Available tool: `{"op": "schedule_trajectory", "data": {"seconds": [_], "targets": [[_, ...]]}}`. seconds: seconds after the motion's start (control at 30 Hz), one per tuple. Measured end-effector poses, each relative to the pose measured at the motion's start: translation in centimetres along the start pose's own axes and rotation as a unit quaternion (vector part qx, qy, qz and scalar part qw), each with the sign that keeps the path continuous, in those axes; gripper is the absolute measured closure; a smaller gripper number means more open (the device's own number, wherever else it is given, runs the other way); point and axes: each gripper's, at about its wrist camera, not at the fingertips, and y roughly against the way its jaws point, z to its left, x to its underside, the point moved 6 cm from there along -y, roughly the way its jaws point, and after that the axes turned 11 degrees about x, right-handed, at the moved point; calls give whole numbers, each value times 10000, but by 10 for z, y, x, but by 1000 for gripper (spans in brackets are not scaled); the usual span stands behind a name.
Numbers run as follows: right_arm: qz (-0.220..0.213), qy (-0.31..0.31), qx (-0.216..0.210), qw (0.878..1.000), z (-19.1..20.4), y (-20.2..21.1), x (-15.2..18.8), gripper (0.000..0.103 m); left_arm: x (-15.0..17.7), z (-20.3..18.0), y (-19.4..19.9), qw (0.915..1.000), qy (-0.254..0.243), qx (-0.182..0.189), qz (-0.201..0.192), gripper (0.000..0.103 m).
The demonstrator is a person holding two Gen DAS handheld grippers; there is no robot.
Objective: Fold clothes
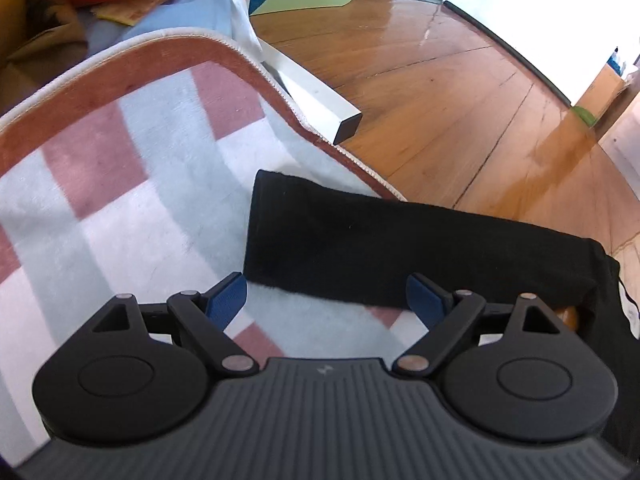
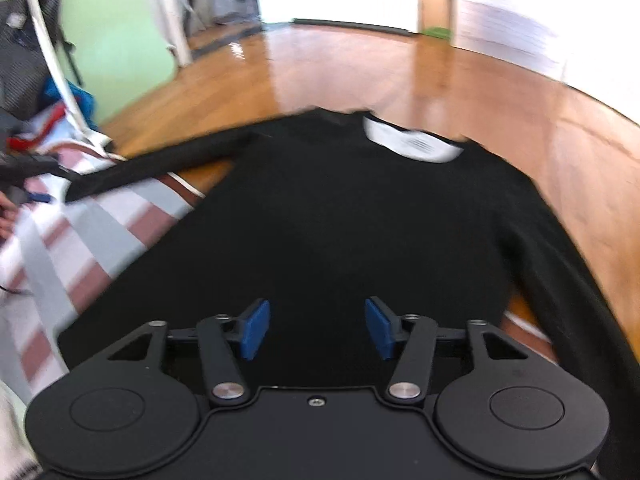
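Left gripper (image 1: 326,300) tilted down toward the floor, jaws spread wide, blue pads (image 1: 226,298) parted and holding nothing. Just beyond the pads, a black sleeve (image 1: 360,248) lying flat, running from about 12 o'clock out toward 3 o'clock, cuff end on the checkered rug (image 1: 132,184), far end passing over the rug's edge onto the wooden floor (image 1: 460,112). Right pad close against the sleeve's near edge; contact impossible to tell. White bar (image 1: 316,100) at 12 o'clock, beside the rug's border. Clutter of red and tan fabric at 10 o'clock, blurred.

Right gripper (image 2: 318,328) held low and level over the black long-sleeved top (image 2: 340,220), jaws likewise spread apart, blue pads (image 2: 256,330) empty above the hem region. Top spread flat, neck opening with a white label (image 2: 416,142) at 12 o'clock, one sleeve stretched toward 10 o'clock onto the rug (image 2: 80,248), the other sleeve trailing down toward 4 o'clock along the floor (image 2: 400,72). Body of the top partly on the rug, partly on bare wood. At 9 o'clock, dark hardware and a bit of a hand at the frame edge, too blurred to read. Green wall panel (image 2: 116,40) at 11 o'clock.
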Motion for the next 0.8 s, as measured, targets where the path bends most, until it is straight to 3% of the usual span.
{"op": "schedule_trajectory", "data": {"seconds": [0.13, 0.23, 0.33, 0.37, 0.4, 0.43, 0.47, 0.6, 0.8], "targets": [[167, -121, -550, 9983, 27, -24, -23, 43, -4, 0, -23, 9997, -111, -189, 145, 16], [261, 30, -586, 9979, 41, -32, -25, 42, -4, 2, -37, 9995, 3, -127, 300, 16], [210, 218, -486, 9984, 48, -30, -22, 42, -1, 5, -43, 9996, 244, 53, 153, 20], [193, 281, -453, 9984, 50, -30, -21, 42, 0, 7, -44, 9996, 281, 9, 36, 31], [176, 343, -420, 9984, 52, -29, -20, 42, 0, 8, -42, 9993, 252, -261, -55, 59], [171, 389, -384, 9984, 53, -29, -19, 42, 0, 8, -41, 9985, 113, -529, -49, 78], [199, 389, -343, 9985, 51, -29, -17, 42, 0, -3, -36, 9991, 46, -410, -109, 100], [408, 205, -315, 9985, 34, -29, -7, 42, -2, -45, -15, 9991, -221, 65, -351, 100], [451, -592, -273, 9969, 0, -25, 9, 42, -4, -110, 19, 9924, -624, 785, -709, 100]]}}
